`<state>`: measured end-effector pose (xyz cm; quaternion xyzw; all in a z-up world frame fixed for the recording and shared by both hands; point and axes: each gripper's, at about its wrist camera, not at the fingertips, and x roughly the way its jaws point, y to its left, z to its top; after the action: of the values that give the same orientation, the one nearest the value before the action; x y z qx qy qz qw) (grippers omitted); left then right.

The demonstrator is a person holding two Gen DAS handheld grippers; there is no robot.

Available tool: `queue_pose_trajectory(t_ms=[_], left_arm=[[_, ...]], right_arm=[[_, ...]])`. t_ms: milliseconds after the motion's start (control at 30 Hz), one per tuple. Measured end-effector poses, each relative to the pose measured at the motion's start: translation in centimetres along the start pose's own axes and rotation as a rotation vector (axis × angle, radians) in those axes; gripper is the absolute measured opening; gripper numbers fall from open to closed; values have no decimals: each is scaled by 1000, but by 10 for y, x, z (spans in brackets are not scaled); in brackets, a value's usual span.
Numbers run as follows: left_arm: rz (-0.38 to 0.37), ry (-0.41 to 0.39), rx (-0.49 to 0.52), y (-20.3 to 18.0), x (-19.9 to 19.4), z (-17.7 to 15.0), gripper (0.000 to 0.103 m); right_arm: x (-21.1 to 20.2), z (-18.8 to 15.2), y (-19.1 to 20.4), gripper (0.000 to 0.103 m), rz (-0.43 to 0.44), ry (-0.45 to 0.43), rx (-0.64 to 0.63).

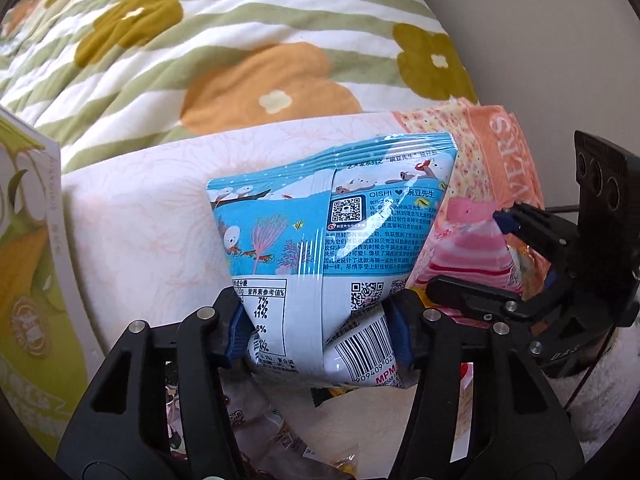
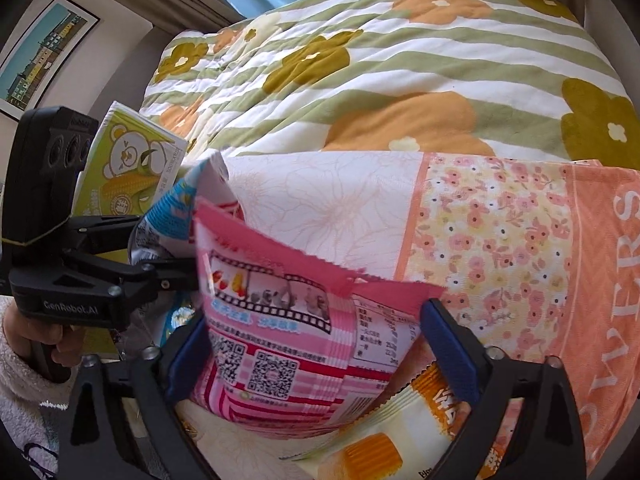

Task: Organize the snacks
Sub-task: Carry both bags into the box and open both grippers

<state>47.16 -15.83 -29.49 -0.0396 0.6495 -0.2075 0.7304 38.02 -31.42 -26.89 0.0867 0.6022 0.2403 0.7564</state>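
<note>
The left tool (image 1: 320, 334) pinches the light, crinkly blue snack bag (image 1: 332, 236) at its lower end (slippery film, puffed with air), while the right tool (image 2: 316, 354) brackets the pink snack bag (image 2: 280, 340), its pads apparently touching.

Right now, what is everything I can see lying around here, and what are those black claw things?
Blue snack bag: one, blue and white, pinched by left gripper.
Pink snack bag: one, pink striped, between right gripper's pads.
Orange snack packet: one, white and orange, under the pink bag.
Green box: one, cartoon bear, far left.
Quilt: one, green stripes, orange flowers, behind.
Floral cloth: one, peach, underneath.
Left gripper: black, blue pads.
Right gripper: same.
</note>
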Motion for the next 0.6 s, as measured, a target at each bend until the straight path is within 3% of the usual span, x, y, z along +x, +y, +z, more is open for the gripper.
queue_pose_trajectory(t_ms=[267,600], left_arm=[[-36,-52,-58,2,-10,-4,52],[-37,-135,-65,-12,-40,-13,52]], right_arm=[[-15,-7,9,59,0,-51,-33],[-45,-21,11,43,35,-151,16]])
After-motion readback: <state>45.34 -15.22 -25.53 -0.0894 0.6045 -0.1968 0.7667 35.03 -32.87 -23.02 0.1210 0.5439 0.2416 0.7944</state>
